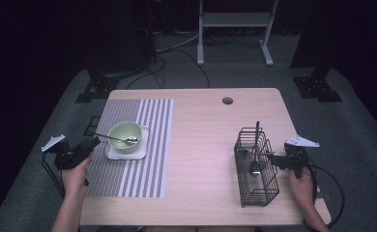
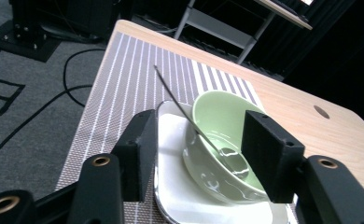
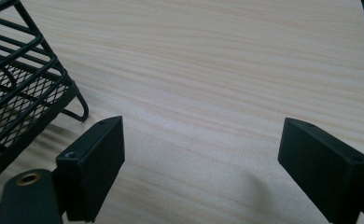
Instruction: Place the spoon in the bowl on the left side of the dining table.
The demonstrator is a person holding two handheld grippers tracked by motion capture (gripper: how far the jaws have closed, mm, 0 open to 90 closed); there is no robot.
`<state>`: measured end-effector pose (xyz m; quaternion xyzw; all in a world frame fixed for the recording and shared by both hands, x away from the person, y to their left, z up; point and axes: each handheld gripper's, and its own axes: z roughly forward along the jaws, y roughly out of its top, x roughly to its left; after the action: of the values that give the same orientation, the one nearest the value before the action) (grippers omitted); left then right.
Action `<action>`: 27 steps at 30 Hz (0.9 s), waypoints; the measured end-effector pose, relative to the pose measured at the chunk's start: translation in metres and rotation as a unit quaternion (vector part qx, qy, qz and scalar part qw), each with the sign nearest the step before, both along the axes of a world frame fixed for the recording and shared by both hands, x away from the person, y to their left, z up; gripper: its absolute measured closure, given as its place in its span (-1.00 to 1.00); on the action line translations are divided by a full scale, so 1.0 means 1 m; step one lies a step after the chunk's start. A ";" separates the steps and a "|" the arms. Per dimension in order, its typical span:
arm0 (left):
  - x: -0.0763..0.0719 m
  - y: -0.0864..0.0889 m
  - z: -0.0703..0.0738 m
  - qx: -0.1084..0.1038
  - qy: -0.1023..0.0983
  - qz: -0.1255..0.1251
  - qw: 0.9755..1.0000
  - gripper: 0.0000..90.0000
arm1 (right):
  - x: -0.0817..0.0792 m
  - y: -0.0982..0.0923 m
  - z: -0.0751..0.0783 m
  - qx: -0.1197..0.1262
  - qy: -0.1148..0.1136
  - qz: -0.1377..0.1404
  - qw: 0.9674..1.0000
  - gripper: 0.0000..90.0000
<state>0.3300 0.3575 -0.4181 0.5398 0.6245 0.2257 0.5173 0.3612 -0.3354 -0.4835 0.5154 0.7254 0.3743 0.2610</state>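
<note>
Left gripper view: slim silver spoon [image 2: 203,135] leaning in pale green bowl [image 2: 217,116], left claw [image 2: 199,156] half-open, empty.

I see a striped woven placemat [image 1: 138,145] along the tabletop's [image 1: 201,145] left edge; on it a white square plate [image 1: 128,153] carries a pale green bowl [image 1: 121,133] with a metal spoon [image 1: 119,139] inside. A black wire basket [image 1: 261,186] holding utensils [image 1: 255,159] stands near the right edge.

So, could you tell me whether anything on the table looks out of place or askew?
Nothing stands out. The spoon rests in the green bowl, its handle leaning over the rim toward the left tool. The bowl sits on the white plate on the striped mat, and utensils stand in the wire basket. Nothing is spilled.
</note>
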 end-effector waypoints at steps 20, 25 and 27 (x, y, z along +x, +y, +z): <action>-0.009 -0.012 -0.006 0.001 0.011 -0.026 1.000 -0.37 | 0.000 0.000 0.000 0.000 0.000 0.000 1.000 -0.70; -0.012 -0.016 -0.006 0.003 0.009 -0.031 0.999 -0.43 | 0.000 0.000 0.000 0.000 0.000 0.000 1.000 -0.70; -0.014 -0.018 -0.005 0.006 0.007 -0.035 0.999 -0.46 | 0.000 0.000 0.000 0.000 0.000 0.000 1.000 -0.70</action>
<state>0.3163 0.3390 -0.4229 0.5663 0.6071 0.2076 0.5174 0.3611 -0.3355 -0.4834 0.5154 0.7251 0.3746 0.2614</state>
